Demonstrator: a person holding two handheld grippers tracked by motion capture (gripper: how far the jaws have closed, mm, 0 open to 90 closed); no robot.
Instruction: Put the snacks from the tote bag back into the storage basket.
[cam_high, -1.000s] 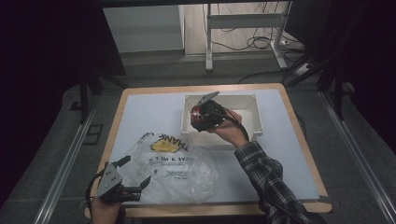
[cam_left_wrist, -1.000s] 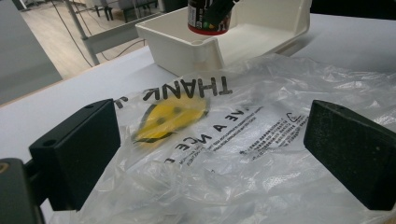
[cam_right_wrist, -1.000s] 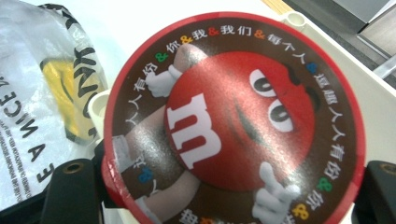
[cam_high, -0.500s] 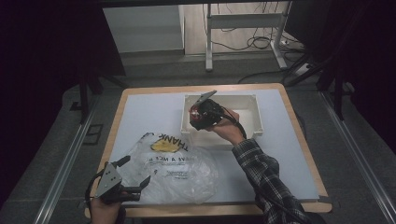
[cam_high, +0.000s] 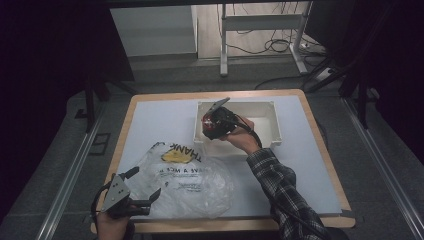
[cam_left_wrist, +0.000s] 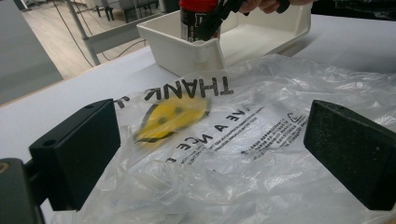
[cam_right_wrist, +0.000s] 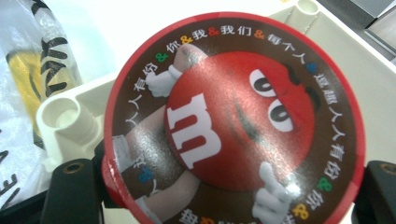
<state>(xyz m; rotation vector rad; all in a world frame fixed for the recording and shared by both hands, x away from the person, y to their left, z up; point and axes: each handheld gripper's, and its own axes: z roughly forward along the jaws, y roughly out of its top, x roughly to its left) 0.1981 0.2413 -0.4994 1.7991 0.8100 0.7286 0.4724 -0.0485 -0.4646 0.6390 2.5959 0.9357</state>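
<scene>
A red M&M's can (cam_high: 214, 124) hangs over the near left corner of the white bin (cam_high: 265, 116), and my right gripper (cam_high: 216, 126) is shut on it. Its round lid (cam_right_wrist: 233, 121) with the red candy figure faces the right gripper view, with the black jaws of my right gripper (cam_right_wrist: 224, 198) pressed to its sides. A clear plastic bag (cam_high: 190, 175) printed "THANK" with a yellow smiley lies crumpled on the white mat. My left gripper (cam_high: 146, 182) is open at the bag's near left edge. In the left gripper view the bag (cam_left_wrist: 219, 140) lies between the spread jaws of that gripper (cam_left_wrist: 212, 156).
The white mat (cam_high: 160, 120) covers a wooden table (cam_high: 310, 107) with dark floor around it. A metal frame and cables (cam_high: 270, 30) stand beyond the far edge. The bin's corner (cam_left_wrist: 187, 46) and the can (cam_left_wrist: 196, 16) rise behind the bag.
The right gripper has edged slightly left with the can over the bin's corner. The left gripper has barely moved.
</scene>
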